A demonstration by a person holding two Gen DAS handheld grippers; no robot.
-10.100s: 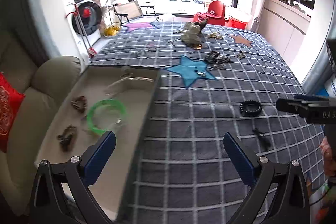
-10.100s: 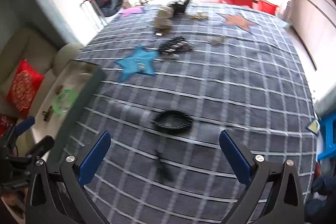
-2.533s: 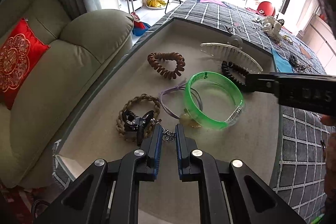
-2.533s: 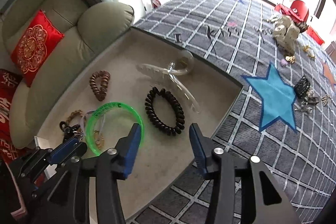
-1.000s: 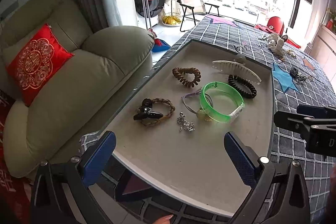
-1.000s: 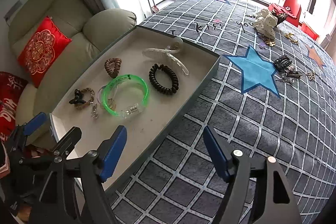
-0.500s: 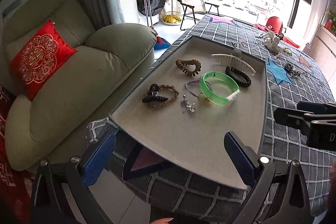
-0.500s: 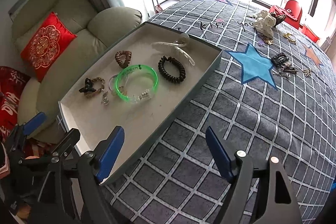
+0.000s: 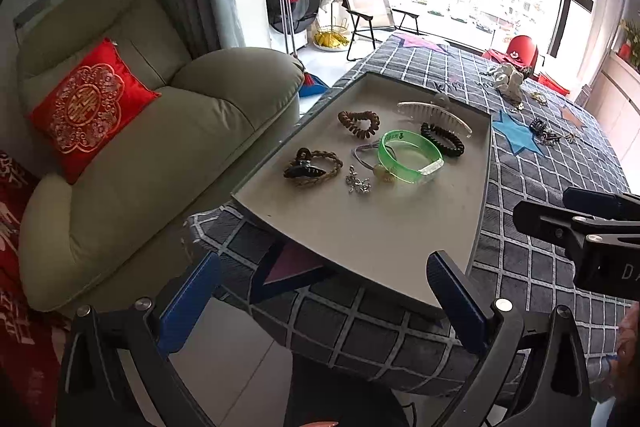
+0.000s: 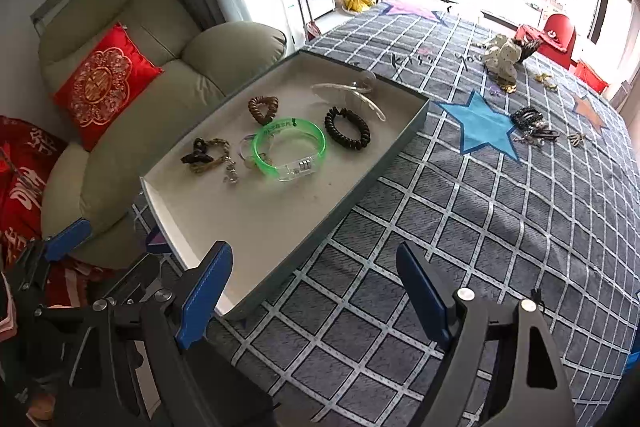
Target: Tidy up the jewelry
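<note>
Right now both my tools hang empty: the left tool (image 9: 326,293) spread wide, the right tool (image 10: 310,291) having just been opening, nothing between its jaws. Inside the grey tray (image 10: 404,131) on the checked bed cover (image 10: 480,211) lie the green bangle (image 10: 290,147), black coil tie (image 10: 347,128), brown coil tie (image 10: 263,109) and clear hair claw (image 10: 348,93).

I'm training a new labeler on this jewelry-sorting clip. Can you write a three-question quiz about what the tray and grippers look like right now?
1. True or false: the green bangle lies inside the tray.
2. Which lies nearest the blue star? A) brown coil tie B) black coil tie C) braided band
3. Fill in: the right gripper holds ____.

Key: 1 true. 2 B. 3 nothing; its jaws stand open, as do those of the left gripper.
</note>
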